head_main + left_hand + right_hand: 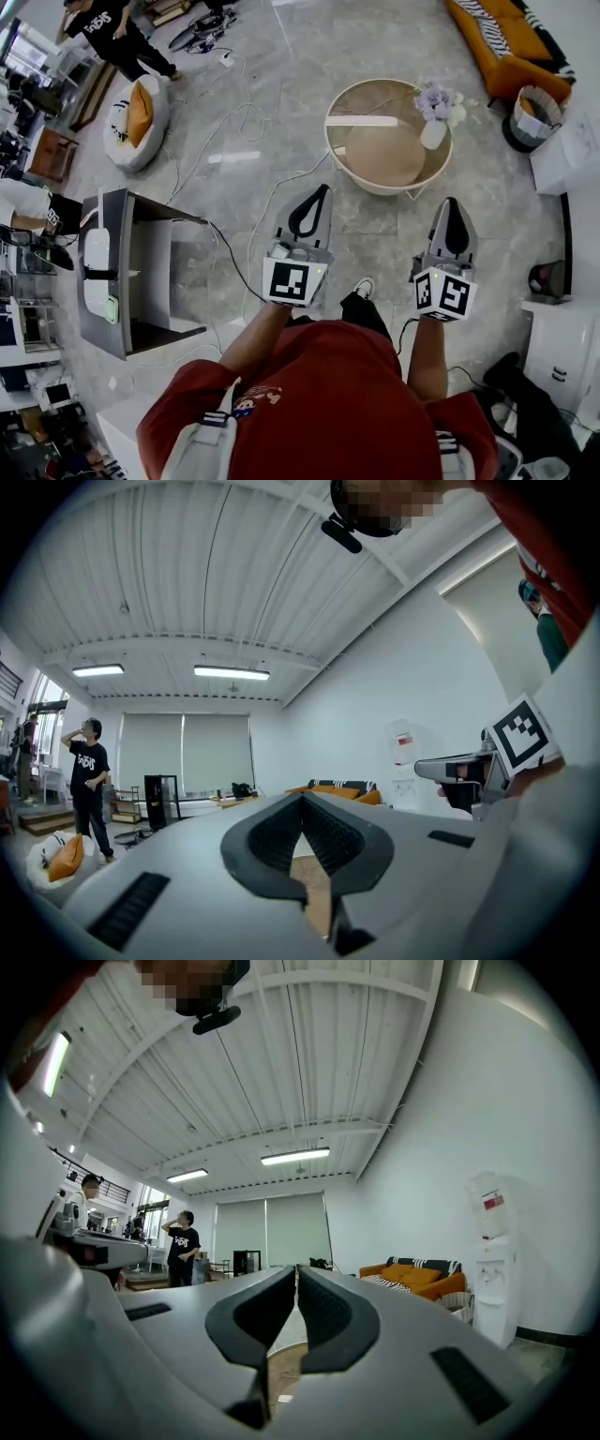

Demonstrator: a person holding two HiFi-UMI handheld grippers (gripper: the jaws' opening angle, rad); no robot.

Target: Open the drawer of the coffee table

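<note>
The grey marbled tile floor (281,103) carried a round coffee table (384,155) with a light wooden top and a white rim. On that top a white ceramic vase (433,134) of pale purple flowers stood near the right edge, and a flat white strip (362,120) lay toward the far side. Thin loose cables (225,251) trailed over the floor. A white beanbag (122,136) bearing an orange cushion (140,112) sat at the left, and an orange sofa (502,42) at the far right.

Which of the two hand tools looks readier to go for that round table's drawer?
Left, barely. The left gripper reaches slightly nearer the coffee table than the right gripper. Both are shut, empty, short of it; no drawer shows.
</note>
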